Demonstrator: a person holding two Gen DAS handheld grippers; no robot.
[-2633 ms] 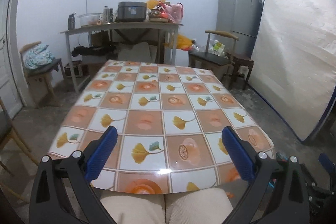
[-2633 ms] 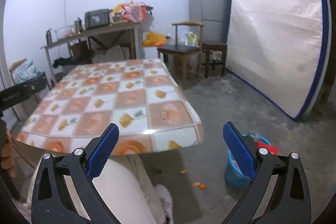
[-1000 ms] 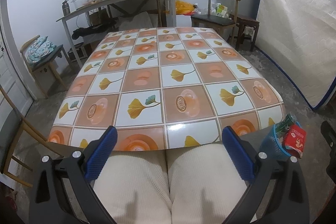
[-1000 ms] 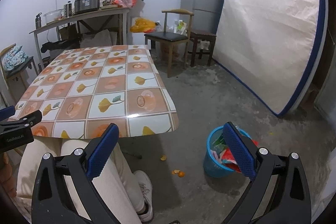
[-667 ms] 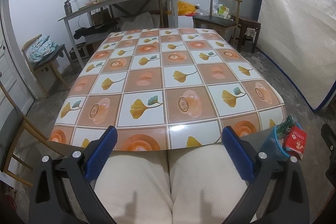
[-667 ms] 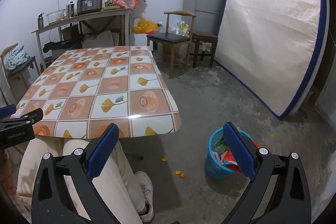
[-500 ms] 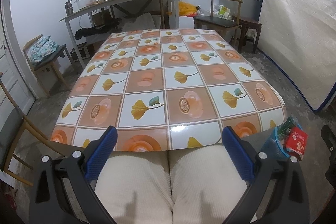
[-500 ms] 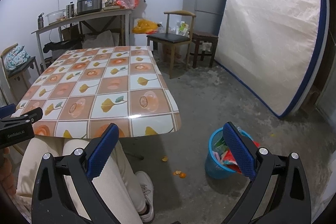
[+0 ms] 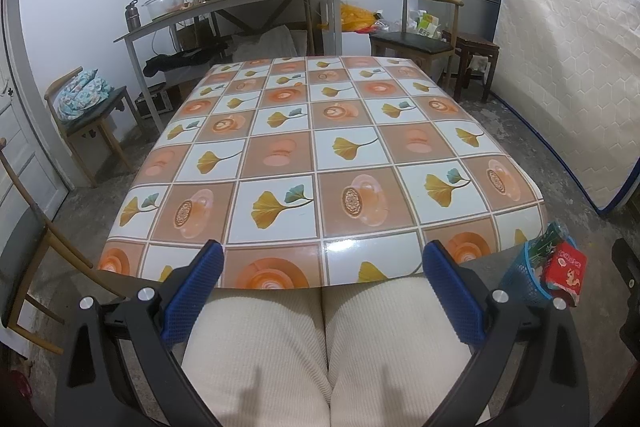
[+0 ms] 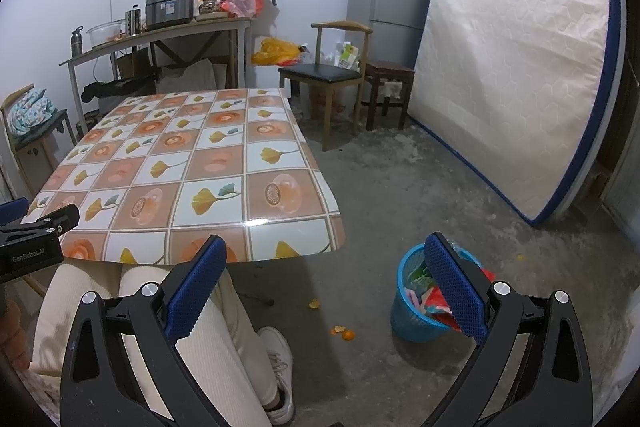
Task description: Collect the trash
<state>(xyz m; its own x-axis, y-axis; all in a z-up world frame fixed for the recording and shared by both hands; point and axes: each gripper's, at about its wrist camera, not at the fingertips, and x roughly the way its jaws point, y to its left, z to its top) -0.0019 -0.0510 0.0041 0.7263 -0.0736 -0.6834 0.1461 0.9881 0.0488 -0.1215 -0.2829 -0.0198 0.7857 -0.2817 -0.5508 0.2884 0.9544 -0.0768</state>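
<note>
The left gripper [image 9: 322,287] is held over the person's lap, its blue fingers spread wide with nothing between them. It faces the table [image 9: 320,147], which has a cloth with orange squares and yellow leaves. In the left view, the blue bin [image 9: 524,277] shows only at the right edge, beside the table corner, with a red packet [image 9: 564,277] and a green wrapper sticking out of it.

The right gripper [image 10: 324,283] is also spread wide and holds nothing. The right view shows more of the floor: the bin [image 10: 412,323] stands on the concrete, right of the table [image 10: 180,167], full of colorful wrappers. Small orange peels [image 10: 344,334] lie on the floor between the bin and the person's white shoe [image 10: 278,367]; they do not appear in the left view. The mattress [image 10: 516,59] leans against the wall.
</note>
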